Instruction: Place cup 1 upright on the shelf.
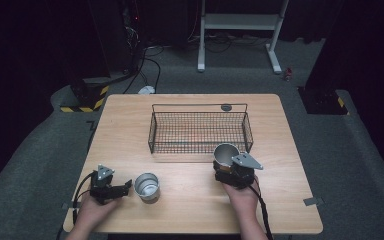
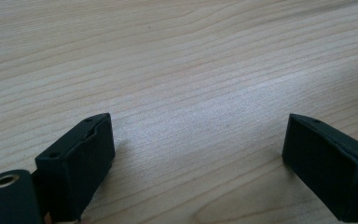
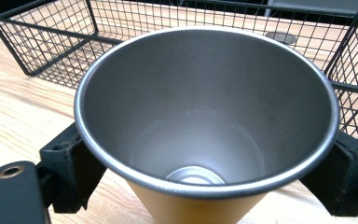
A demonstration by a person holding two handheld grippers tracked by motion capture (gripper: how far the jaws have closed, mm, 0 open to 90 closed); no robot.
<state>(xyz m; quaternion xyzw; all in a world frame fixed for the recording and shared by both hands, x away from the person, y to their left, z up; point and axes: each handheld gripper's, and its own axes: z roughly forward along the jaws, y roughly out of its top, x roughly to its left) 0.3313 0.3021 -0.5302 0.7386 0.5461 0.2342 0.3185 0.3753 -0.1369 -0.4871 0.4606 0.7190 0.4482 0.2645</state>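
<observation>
Gripping a metal cup (image 1: 225, 154) between its two black jaws, the right gripper (image 1: 235, 171) is sitting at about 4 o'clock on the wooden table (image 1: 190, 210), just in front of the near wall of the black wire basket (image 1: 200, 131). In the right gripper view the cup (image 3: 205, 116) is showing its steel inside and an orange-tan outer wall, with one finger (image 3: 70, 170) pressing its side at 9 o'clock and the other finger (image 3: 340, 175) pressing at 3 o'clock; the jaws are standing only as far apart as the cup is wide, and the basket (image 3: 42, 51) is lying beyond the cup at 12 o'clock.

The left gripper (image 1: 125, 186) is resting at about 8 o'clock on the table, with its jaws pointing towards a second metal cup (image 1: 146, 186) that is standing upright just beside them, open end up. In the left gripper view its fingers (image 2: 79, 168) are standing wide apart with bare wood grain (image 2: 191, 93) between them, holding nothing. A hand (image 1: 94, 209) is holding that gripper from behind, and another hand (image 1: 242, 192) is holding the right one.
</observation>
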